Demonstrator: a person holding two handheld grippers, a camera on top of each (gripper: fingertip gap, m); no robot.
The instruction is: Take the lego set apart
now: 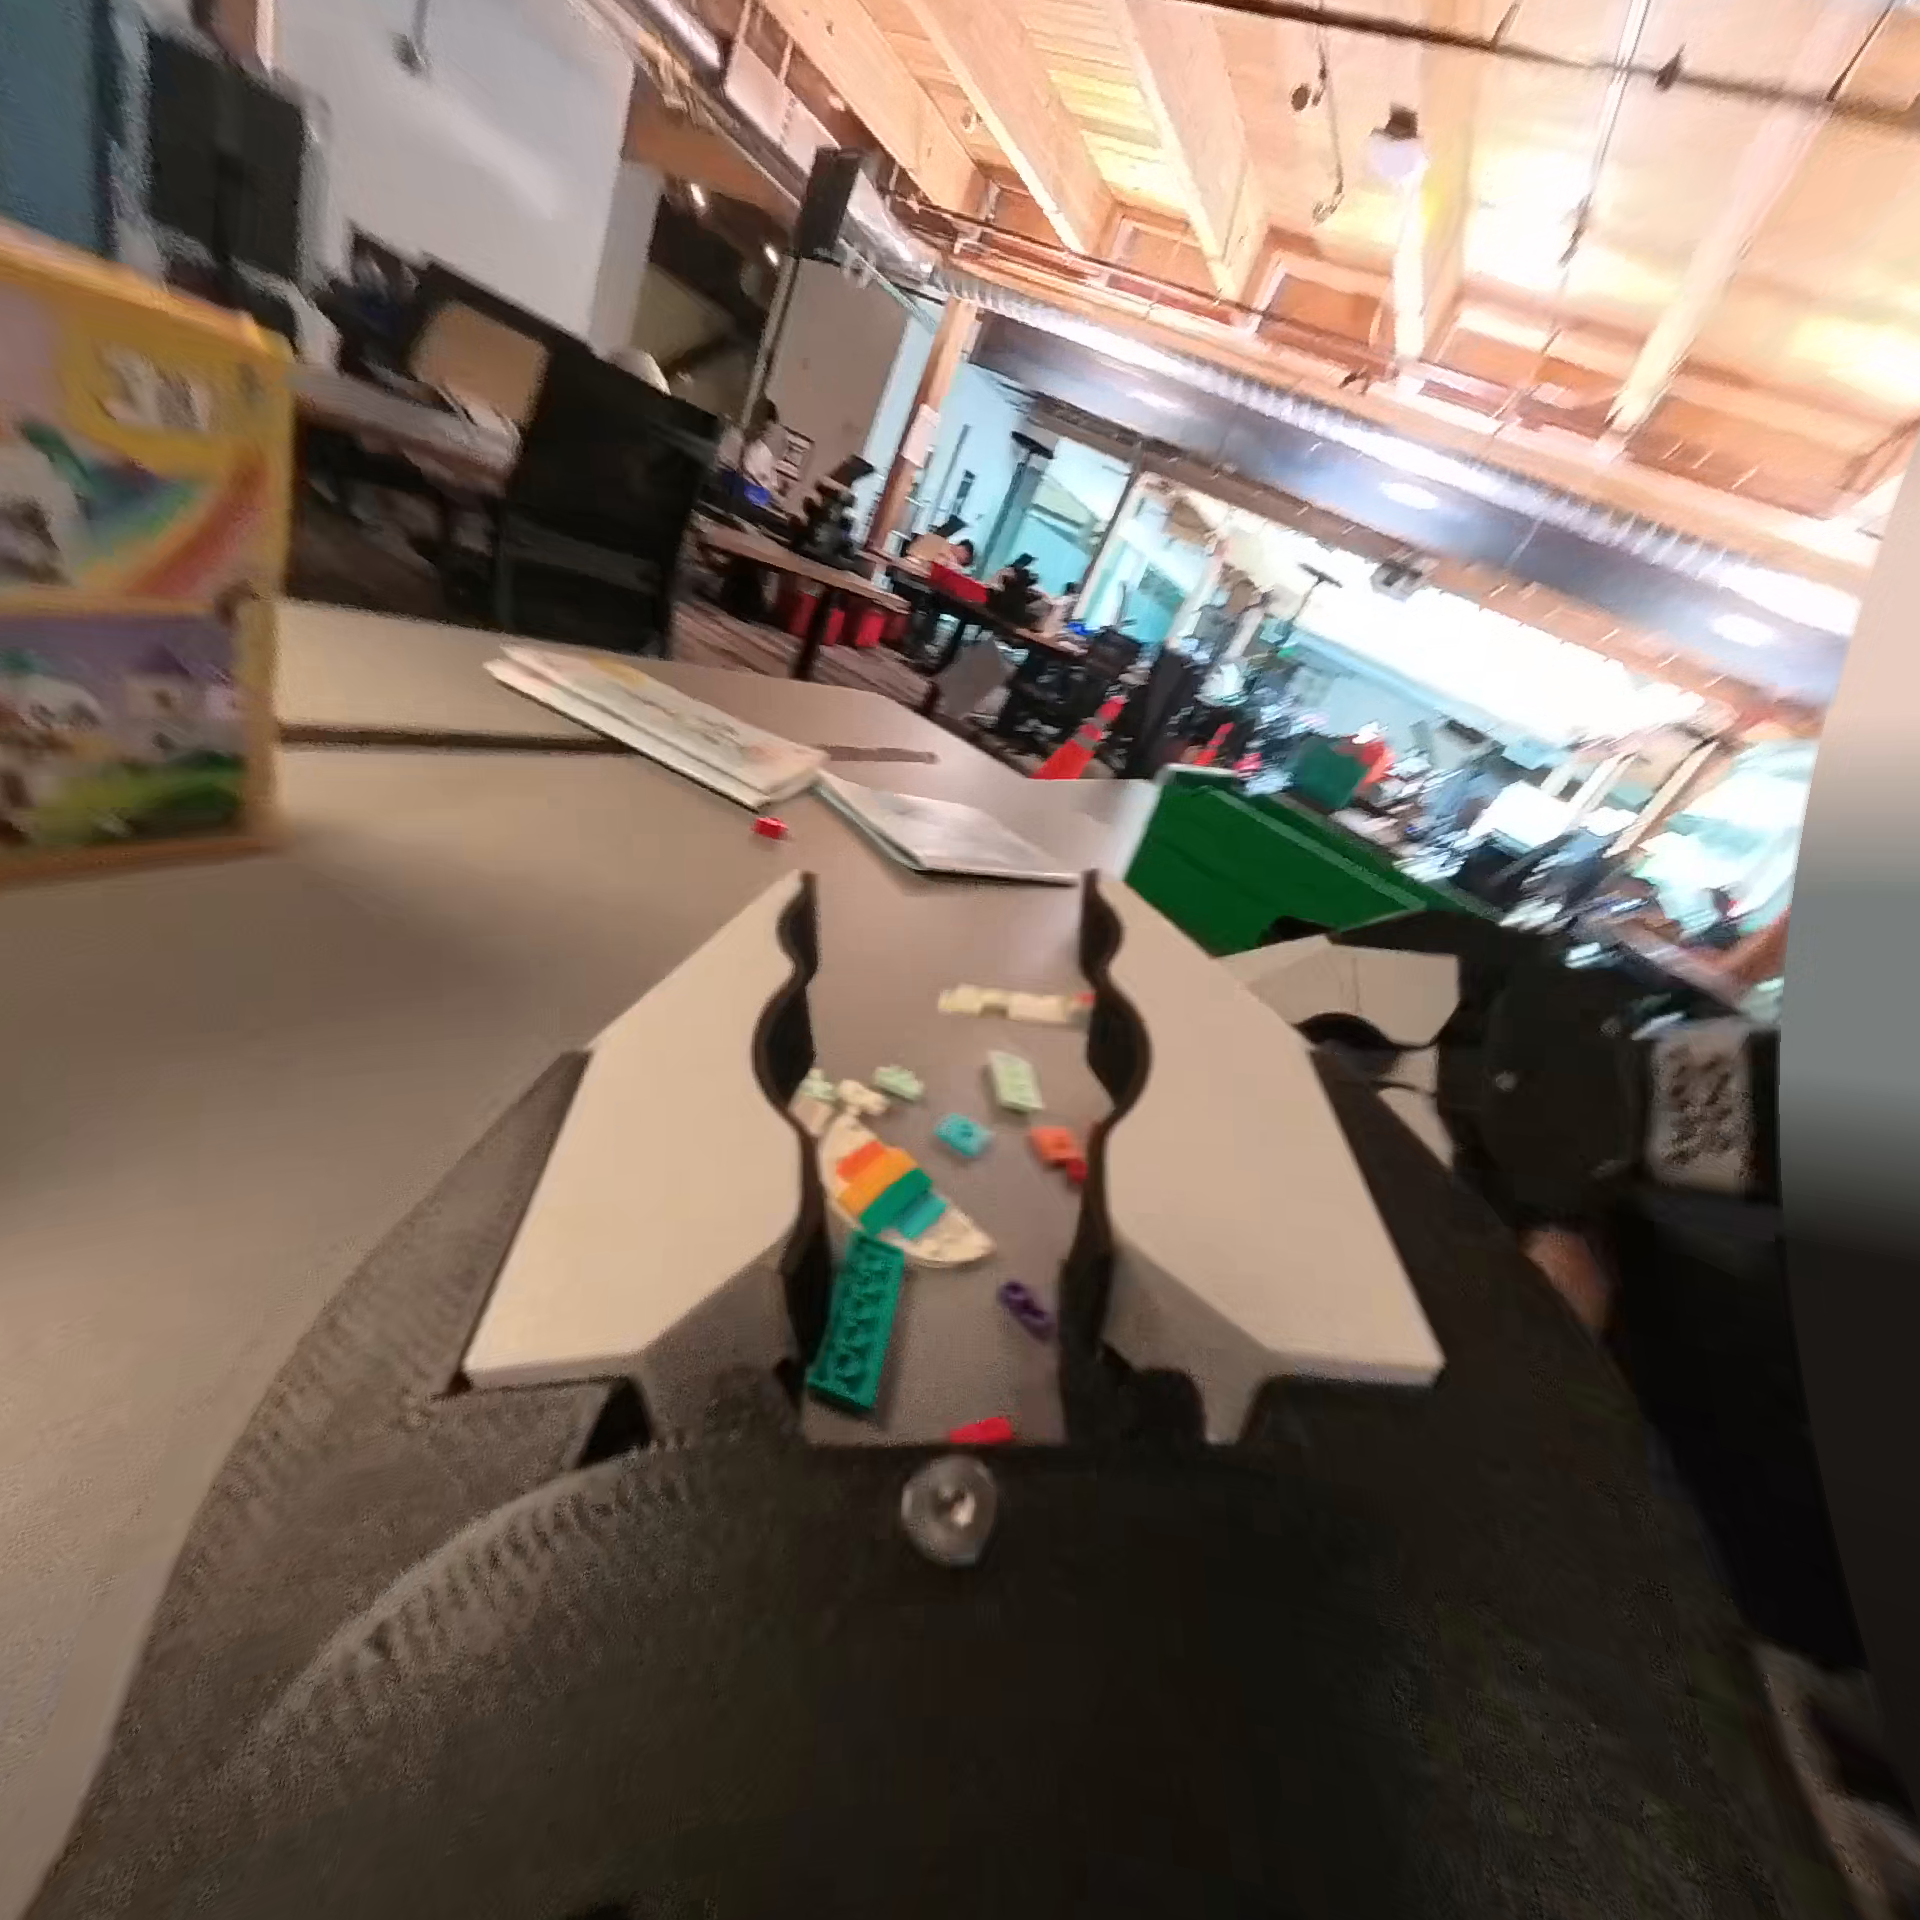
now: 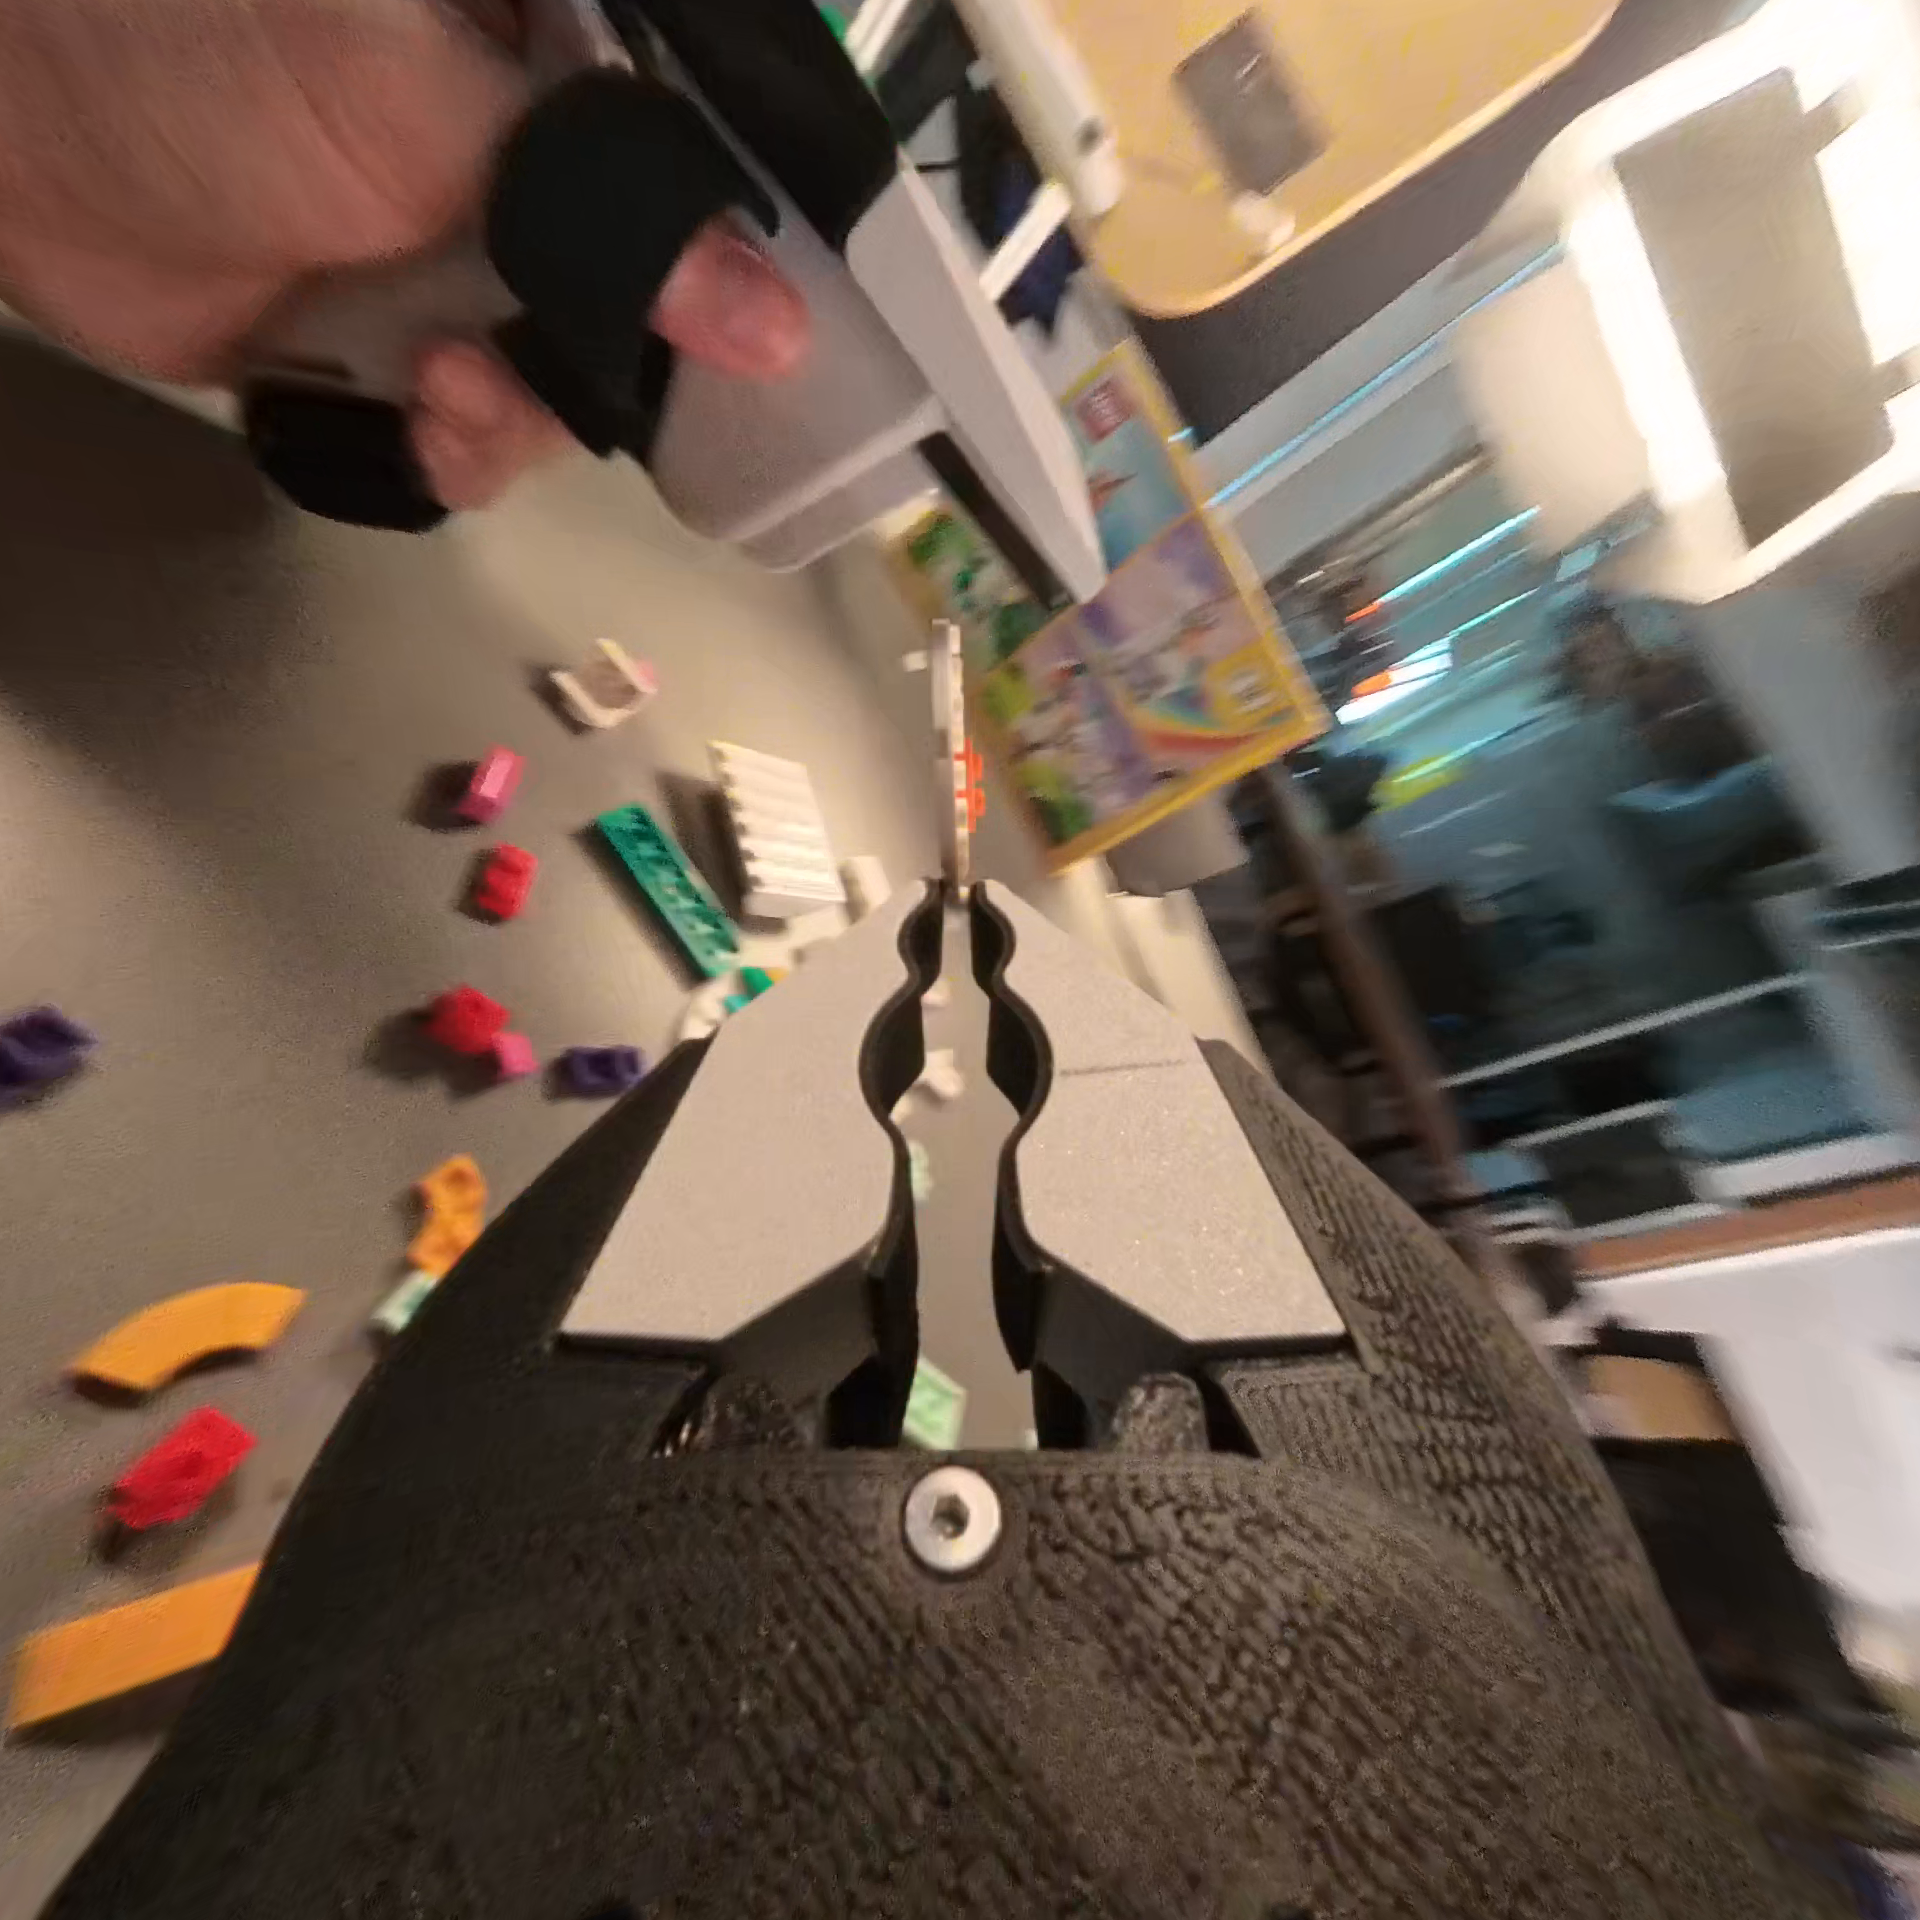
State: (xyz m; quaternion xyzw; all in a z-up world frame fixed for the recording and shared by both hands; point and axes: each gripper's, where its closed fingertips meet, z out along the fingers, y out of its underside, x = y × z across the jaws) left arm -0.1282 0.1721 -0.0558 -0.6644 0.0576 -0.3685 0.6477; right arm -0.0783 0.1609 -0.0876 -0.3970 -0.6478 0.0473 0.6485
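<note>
Holding: the right gripper (image 2: 957, 891) is clenched on the bottom edge of a thin white plate (image 2: 948, 758), which stands edge-on past the fingertips with small orange pieces (image 2: 971, 781) stuck to its right face.
Free tool: the left gripper (image 1: 945, 904) is released, jaws wide apart, nothing between them, hovering over the table (image 1: 364, 1039).
Near the plate: loose bricks lie on the table to its left, among them a green strip (image 2: 665, 888), a white ribbed block (image 2: 779, 831), red bricks (image 2: 502, 881) and purple ones.
Farther from the plate: orange curved pieces (image 2: 187, 1330) lie well to its left; the yellow box (image 2: 1132, 675) stands behind it on the right.
Step, as I judge it: pulling the orange pieces off the plate.
Doing it well: keep the right grip low on the plate's edge, clear of the orange pieces; bring the left jaws across them and close squarely; peel sideways off the face with a slight rocking motion, not a twist.
Risk: such a narrow hold may let the plate pivot or slip.
Blur: both views are smeared, so how firmly the pieces are seated is unclear.
</note>
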